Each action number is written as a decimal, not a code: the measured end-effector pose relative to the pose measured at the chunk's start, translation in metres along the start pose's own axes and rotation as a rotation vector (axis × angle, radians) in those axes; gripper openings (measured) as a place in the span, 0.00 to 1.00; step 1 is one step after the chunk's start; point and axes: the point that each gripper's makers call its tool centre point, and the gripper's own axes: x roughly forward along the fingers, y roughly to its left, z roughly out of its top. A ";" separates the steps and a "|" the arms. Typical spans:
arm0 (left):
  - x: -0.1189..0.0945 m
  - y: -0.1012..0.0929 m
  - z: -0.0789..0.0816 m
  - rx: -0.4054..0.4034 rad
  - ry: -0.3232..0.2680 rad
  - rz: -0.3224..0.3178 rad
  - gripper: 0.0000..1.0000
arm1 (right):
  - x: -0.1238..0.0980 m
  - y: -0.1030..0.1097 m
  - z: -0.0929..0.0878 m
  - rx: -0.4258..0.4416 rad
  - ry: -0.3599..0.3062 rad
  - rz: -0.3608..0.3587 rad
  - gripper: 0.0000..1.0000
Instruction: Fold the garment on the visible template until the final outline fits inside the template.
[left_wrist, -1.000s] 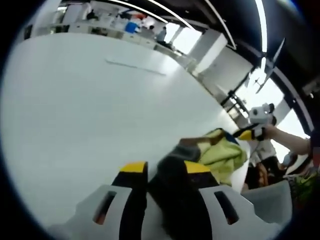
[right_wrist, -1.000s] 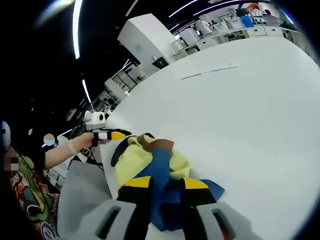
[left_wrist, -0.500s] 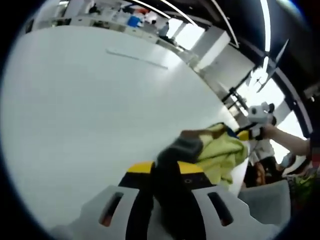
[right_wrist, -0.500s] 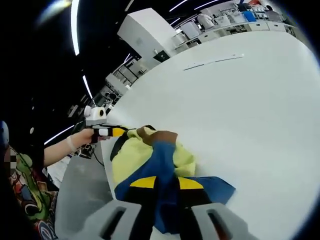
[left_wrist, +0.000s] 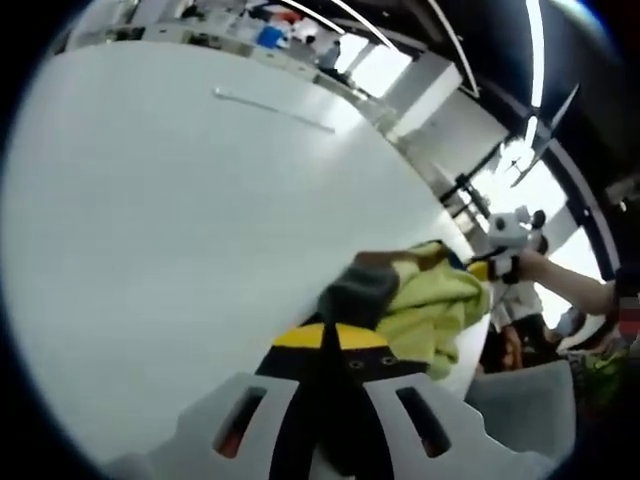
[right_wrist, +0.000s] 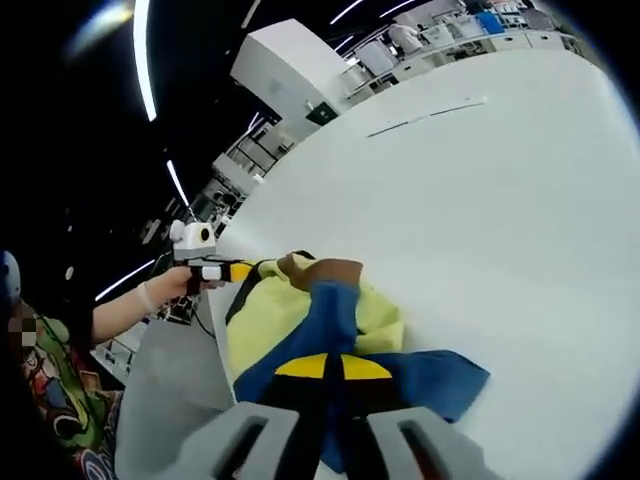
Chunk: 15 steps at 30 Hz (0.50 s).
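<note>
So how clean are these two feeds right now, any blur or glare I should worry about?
Left gripper view: the garment and the table look soft and smeared, with bright windows blown out at right. Right gripper view: sharper, garment colours read clearly, ceiling strip lights flare, and the fisheye bends the table edge.

R gripper (right_wrist: 333, 366) jaws closed on yellow/blue garment (right_wrist: 330, 315), lower centre; L gripper (right_wrist: 222, 271) mid-left; white table (right_wrist: 480, 200).

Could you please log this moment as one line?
left gripper: shut on garment | right gripper: shut on garment | bunched yellow-and-blue fabric garment: near white table edge, unfolded
</note>
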 end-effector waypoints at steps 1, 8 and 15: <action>-0.001 0.000 0.001 -0.003 -0.004 0.000 0.00 | -0.001 0.000 0.000 0.003 0.000 -0.001 0.00; -0.010 -0.004 0.007 0.005 -0.036 0.006 0.00 | -0.015 0.005 0.010 -0.002 -0.046 -0.007 0.00; -0.026 -0.009 0.022 0.008 -0.113 0.004 0.00 | -0.035 0.012 0.026 -0.018 -0.114 -0.007 0.00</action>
